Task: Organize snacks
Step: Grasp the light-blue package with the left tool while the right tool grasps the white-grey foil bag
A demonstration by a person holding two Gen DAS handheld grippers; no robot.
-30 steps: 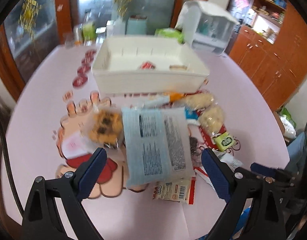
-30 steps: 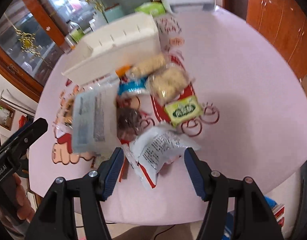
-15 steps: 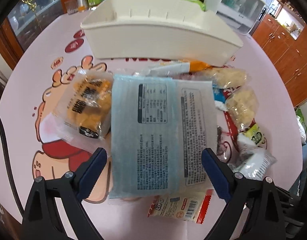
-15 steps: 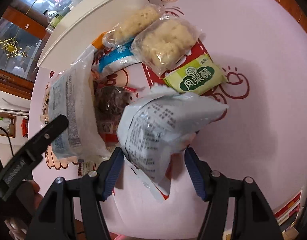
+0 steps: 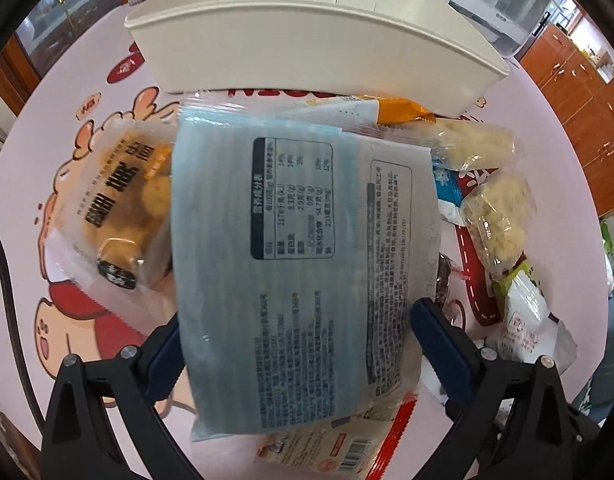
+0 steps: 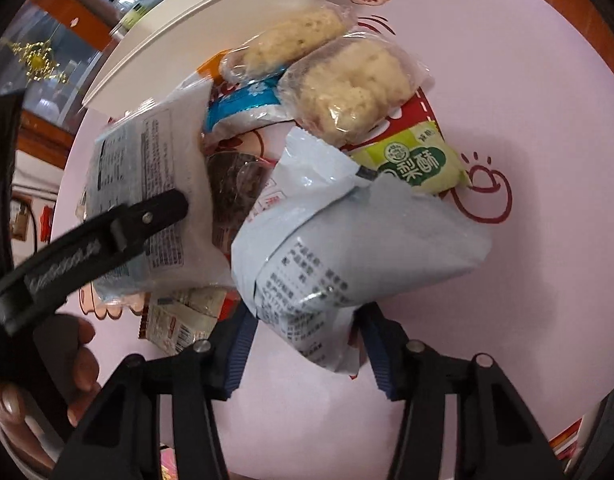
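So the left gripper point(image 5: 297, 346) is spread wide and its jaws are opening, with the big blue flat packet point(image 5: 299, 264) lying between the pads, which sit at its two side edges. That packet lies on top of the snack pile in the middle of the pink table point(image 5: 87, 60), just in front of the white bin point(image 5: 307, 48). The right gripper point(image 6: 303, 350) is closing its jaws on a pale blue pouch point(image 6: 359, 248), which is crumpled between the pads, near the table's front edge. A green snack pack point(image 6: 415, 164) sits right behind it
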